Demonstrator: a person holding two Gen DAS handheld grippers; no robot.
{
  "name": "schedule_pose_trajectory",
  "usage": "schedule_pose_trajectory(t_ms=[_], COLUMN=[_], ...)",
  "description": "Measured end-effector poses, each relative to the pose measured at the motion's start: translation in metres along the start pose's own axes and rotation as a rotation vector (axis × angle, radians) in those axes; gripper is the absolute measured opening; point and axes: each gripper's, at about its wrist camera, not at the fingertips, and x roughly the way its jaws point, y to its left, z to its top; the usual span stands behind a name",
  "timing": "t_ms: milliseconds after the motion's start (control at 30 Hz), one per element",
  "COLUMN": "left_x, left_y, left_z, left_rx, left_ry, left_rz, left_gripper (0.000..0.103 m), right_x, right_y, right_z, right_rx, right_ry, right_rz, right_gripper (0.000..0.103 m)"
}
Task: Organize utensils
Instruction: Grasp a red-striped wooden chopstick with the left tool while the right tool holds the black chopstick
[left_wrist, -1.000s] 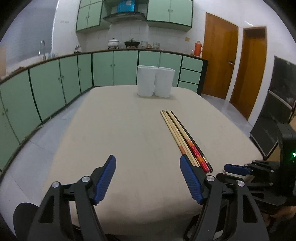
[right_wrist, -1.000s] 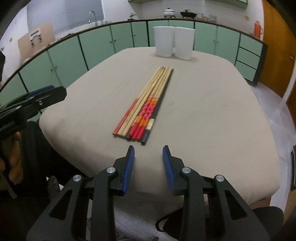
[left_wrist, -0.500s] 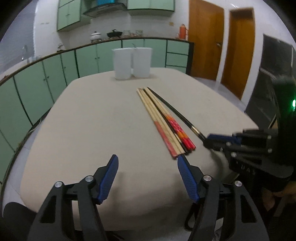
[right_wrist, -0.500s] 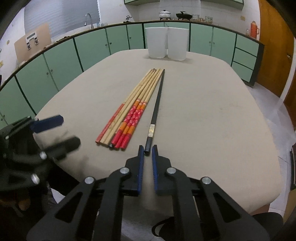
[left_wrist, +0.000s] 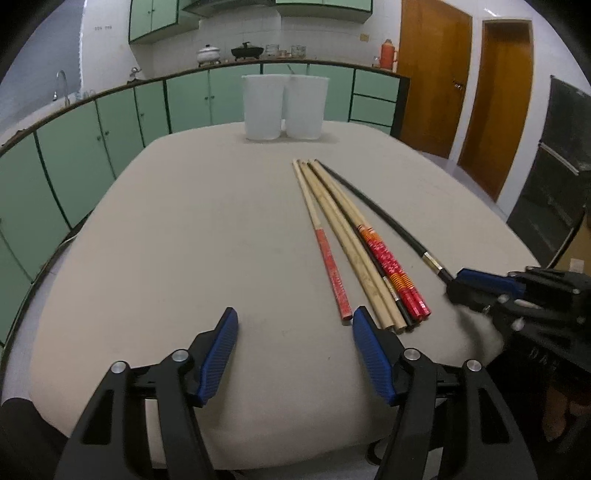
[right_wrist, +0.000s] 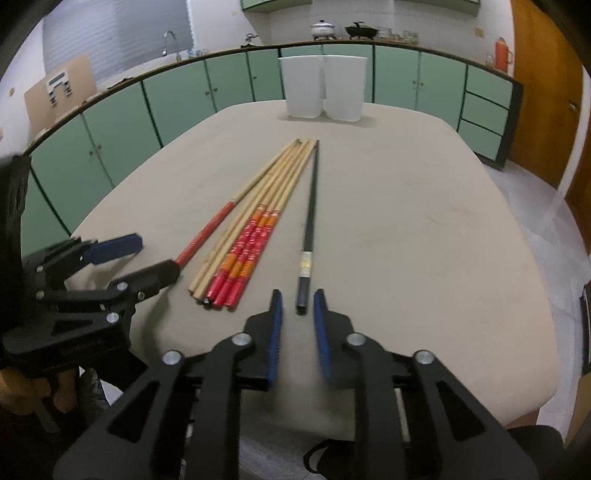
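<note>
A bundle of wooden and red-ended chopsticks (left_wrist: 354, 240) (right_wrist: 255, 218) lies on the beige table (left_wrist: 184, 240). One black chopstick (right_wrist: 309, 218) (left_wrist: 380, 218) lies apart to their right. My right gripper (right_wrist: 297, 312) is open, its jaws on either side of the black chopstick's near end, not closed on it. It also shows in the left wrist view (left_wrist: 480, 286). My left gripper (left_wrist: 293, 332) is wide open and empty, just left of the bundle's near ends. It also shows in the right wrist view (right_wrist: 136, 258). Two white containers (left_wrist: 284, 107) (right_wrist: 323, 86) stand at the table's far end.
Green kitchen cabinets (left_wrist: 92, 147) run along the left and back walls. Wooden doors (left_wrist: 461, 85) stand at the right. A dark panel (left_wrist: 554, 177) leans near the table's right side. The near table edge (right_wrist: 369, 417) is under my grippers.
The black chopstick has been pulled away from the bundle to the right. My right gripper, nearly shut half a second ago, has opened slightly around its end. My left gripper has moved closer to the bundle.
</note>
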Motion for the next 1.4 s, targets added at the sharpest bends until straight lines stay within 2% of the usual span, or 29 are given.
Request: schedule_pose_trajectory(t_ms=[133,167,233,267,300,400,500,567,667,733,800,867,933,967,1000,1033,1133,1167,1200,1267,1400], left_x=[0.004,0.005,0.008,0.009,0.011,0.012,0.008,0.004,0.005,0.009,0.008,0.012,0.012,0.012,0.011,0.011,0.010,0.010,0.009,0.007,-0.019], left_y=[-0.006,-0.007,-0.008,-0.007,-0.005,0.004,0.014,0.018,0.017,0.015,0.017,0.022,0.024,0.021,0.018,0.015,0.009,0.011,0.014,0.015,0.017], left_z=[-0.001,0.000,0.004,0.005,0.006,0.009,0.010,0.009,0.007,0.006,0.007,0.007,0.008,0.008,0.006,0.006,0.006,0.007,0.008,0.011,0.024], left_rx=[0.033,0.035,0.037,0.033,0.023,-0.020,-0.060,-0.075,-0.063,-0.035,-0.020,-0.021,-0.026,-0.017,-0.001,0.013,0.016,0.000,-0.022,-0.039,-0.070], left_ry=[0.000,-0.004,-0.013,-0.014,-0.015,-0.029,-0.045,-0.061,-0.049,-0.028,-0.032,-0.018,-0.019,-0.022,-0.024,-0.025,-0.026,-0.025,-0.022,-0.023,-0.049], left_rz=[0.007,0.004,-0.004,-0.006,-0.008,0.049,0.104,0.144,0.134,0.100,0.093,0.073,0.050,0.027,-0.003,-0.016,-0.049,-0.062,-0.065,-0.066,-0.078], left_gripper=[0.064,0.061,0.048,0.038,0.029,0.013,0.013,0.013,0.014,0.025,0.042,0.044,0.043,0.034,0.014,0.008,0.006,0.006,0.006,0.006,0.006], right_x=[0.004,0.004,0.005,0.005,0.004,0.002,0.000,0.000,-0.001,-0.003,-0.003,-0.003,-0.003,-0.003,-0.003,-0.003,-0.002,-0.001,0.000,-0.001,-0.021], right_y=[0.001,-0.001,-0.005,-0.006,-0.008,-0.014,-0.016,-0.014,-0.011,-0.012,-0.014,-0.015,-0.015,-0.014,-0.014,-0.013,-0.010,-0.010,-0.010,-0.010,-0.009], right_z=[0.002,0.003,0.004,0.003,0.003,0.002,-0.001,-0.003,-0.006,-0.007,-0.006,-0.008,-0.007,-0.007,-0.007,-0.008,-0.010,-0.009,-0.008,-0.005,0.005], right_rx=[-0.001,0.007,0.027,0.036,0.048,0.092,0.120,0.123,0.112,0.117,0.129,0.137,0.136,0.135,0.135,0.134,0.116,0.111,0.111,0.112,0.125], right_ry=[-0.009,-0.010,-0.015,-0.018,-0.022,-0.035,-0.049,-0.050,-0.055,-0.052,-0.048,-0.046,-0.046,-0.046,-0.046,-0.045,-0.050,-0.050,-0.049,-0.049,-0.090], right_rz=[-0.020,-0.024,-0.049,-0.064,-0.086,-0.142,-0.182,-0.180,-0.162,-0.157,-0.155,-0.154,-0.157,-0.158,-0.159,-0.160,-0.163,-0.162,-0.152,-0.140,-0.117], right_gripper=[0.021,0.018,0.009,0.006,0.006,0.006,0.006,0.006,0.010,0.010,0.012,0.014,0.014,0.015,0.016,0.017,0.019,0.018,0.011,0.006,0.006])
